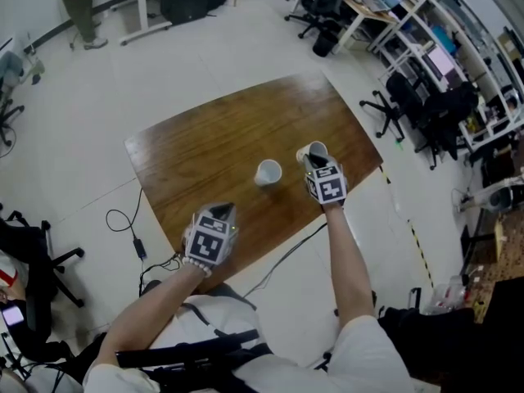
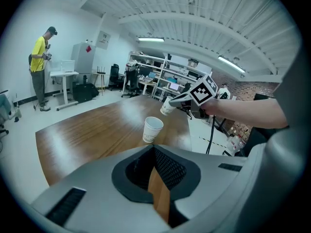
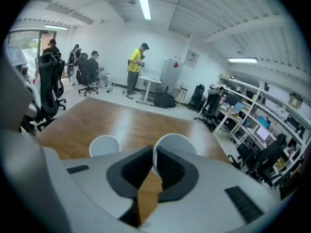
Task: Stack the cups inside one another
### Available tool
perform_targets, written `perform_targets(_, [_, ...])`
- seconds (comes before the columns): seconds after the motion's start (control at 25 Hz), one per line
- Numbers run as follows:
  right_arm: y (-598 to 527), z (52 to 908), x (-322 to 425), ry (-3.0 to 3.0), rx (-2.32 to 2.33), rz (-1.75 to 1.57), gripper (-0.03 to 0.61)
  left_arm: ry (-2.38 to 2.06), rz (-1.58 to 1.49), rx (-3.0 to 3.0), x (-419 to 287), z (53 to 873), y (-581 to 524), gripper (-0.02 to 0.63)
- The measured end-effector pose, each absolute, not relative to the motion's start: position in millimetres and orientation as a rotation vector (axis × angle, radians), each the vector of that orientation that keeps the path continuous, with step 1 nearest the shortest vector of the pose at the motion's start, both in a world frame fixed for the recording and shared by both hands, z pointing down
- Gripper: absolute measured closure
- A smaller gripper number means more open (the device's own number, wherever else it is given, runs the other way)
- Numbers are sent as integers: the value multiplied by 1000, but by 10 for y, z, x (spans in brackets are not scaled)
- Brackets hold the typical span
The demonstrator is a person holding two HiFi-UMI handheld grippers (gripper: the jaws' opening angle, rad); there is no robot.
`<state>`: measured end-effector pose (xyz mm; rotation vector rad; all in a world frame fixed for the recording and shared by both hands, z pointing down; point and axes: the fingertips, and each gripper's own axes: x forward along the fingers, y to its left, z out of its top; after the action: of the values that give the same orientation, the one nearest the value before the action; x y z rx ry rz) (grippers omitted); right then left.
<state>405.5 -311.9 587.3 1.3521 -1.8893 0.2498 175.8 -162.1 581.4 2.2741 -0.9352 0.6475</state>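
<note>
1. We note the right gripper (image 3: 153,160) pinching the held cup (image 3: 175,142), a white paper one, by its wall at the rim, with one jaw inside the mouth and one outside; it hangs tilted and looks clear of the desk (image 1: 205,146)
2. The standing cup (image 1: 268,172) sits upright, mouth up, near the middle of the desk, just left of the held cup and not touching it
3. The left gripper (image 2: 154,152) has its jaws pressed together on nothing, over the near desk edge and apart from both cups
4. We judge both cups very light, thin-walled and easily crushed; the rolled rim is the stiffest place, so the present hold suits if kept gentle
5. The standing cup is unheld and will likely skid or tip if nudged; we would lower the held cup base first, straight down
6. The outer jaw may meet the lower rim before the cups seat fully
</note>
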Motion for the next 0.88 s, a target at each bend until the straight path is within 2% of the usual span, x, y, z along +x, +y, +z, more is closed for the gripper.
perform_targets(0.4, [-2965, 5396, 3387, -2042, 1277, 145, 534, -941, 628, 2272, 1670, 5778, -1588, 617])
perform_targets(0.88, [-2729, 5596, 2900, -2093, 1114, 129, 535, -971, 600, 2233, 1544, 5786, -1512, 617])
